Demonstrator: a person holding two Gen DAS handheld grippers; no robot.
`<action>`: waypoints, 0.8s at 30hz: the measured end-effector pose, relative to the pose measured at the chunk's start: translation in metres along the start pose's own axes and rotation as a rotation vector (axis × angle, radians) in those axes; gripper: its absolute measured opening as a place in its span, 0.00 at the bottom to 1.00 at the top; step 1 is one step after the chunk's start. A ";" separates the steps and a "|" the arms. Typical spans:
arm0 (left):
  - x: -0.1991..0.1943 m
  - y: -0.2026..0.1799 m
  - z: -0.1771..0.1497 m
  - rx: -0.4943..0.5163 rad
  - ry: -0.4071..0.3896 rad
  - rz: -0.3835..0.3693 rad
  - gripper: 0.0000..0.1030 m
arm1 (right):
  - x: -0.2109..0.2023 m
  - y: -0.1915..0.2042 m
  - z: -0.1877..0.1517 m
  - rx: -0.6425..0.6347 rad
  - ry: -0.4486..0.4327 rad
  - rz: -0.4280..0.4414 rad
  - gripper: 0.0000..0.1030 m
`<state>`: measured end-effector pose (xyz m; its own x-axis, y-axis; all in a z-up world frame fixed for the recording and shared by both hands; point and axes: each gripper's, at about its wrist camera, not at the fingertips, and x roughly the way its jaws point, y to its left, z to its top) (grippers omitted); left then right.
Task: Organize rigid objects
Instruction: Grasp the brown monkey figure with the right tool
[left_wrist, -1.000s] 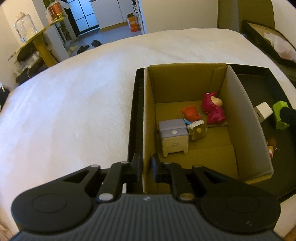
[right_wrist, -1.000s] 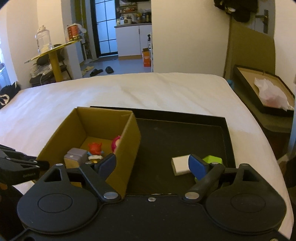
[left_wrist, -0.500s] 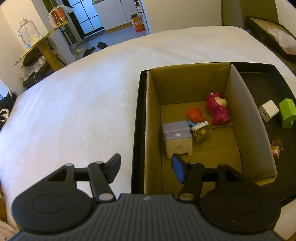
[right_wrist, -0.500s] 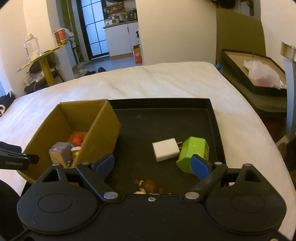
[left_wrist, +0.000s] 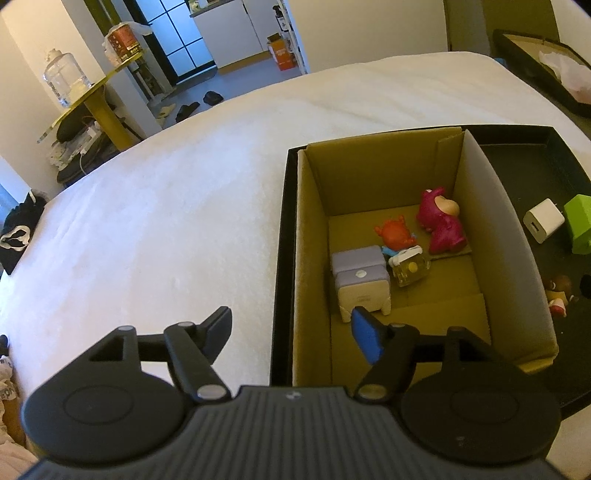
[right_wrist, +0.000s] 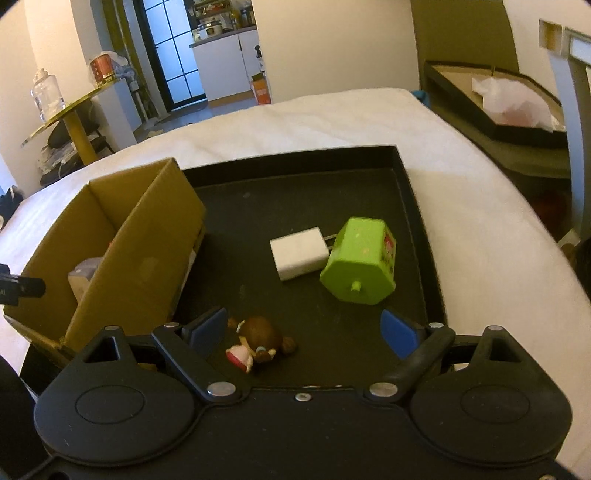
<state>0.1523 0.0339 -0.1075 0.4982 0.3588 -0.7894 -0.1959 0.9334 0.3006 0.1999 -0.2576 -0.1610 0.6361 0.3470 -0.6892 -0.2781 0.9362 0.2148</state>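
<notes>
— What's in front of your right tongs?

— My right gripper (right_wrist: 303, 328) is spread wide, nothing in it, low over the black tray (right_wrist: 413, 206). A small brown-haired figurine (right_wrist: 260, 341) lies between my fingers.

— And beyond it?

— A white charger (right_wrist: 298, 253) touching a tipped green box (right_wrist: 360, 260). The cardboard box (right_wrist: 144, 251) stands to the left.

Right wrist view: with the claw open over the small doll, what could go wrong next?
The right claw is open, with the brown-haired doll lying near one finger rather than centred; closing may nudge it away. The green box and white charger touch, so grabbing one may shift the other.
</notes>
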 end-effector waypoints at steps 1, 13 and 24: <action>0.000 0.000 0.000 0.000 -0.002 0.000 0.68 | 0.001 0.000 -0.003 -0.001 0.002 0.006 0.88; 0.000 -0.002 -0.001 0.015 -0.006 0.017 0.69 | 0.024 0.019 -0.017 -0.005 0.048 0.084 0.83; 0.001 -0.004 -0.001 0.023 -0.007 0.004 0.69 | 0.015 0.022 -0.012 -0.066 0.044 0.071 0.35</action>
<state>0.1523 0.0305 -0.1098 0.5036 0.3623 -0.7843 -0.1781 0.9319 0.3161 0.1950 -0.2320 -0.1752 0.5817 0.4081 -0.7036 -0.3686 0.9034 0.2192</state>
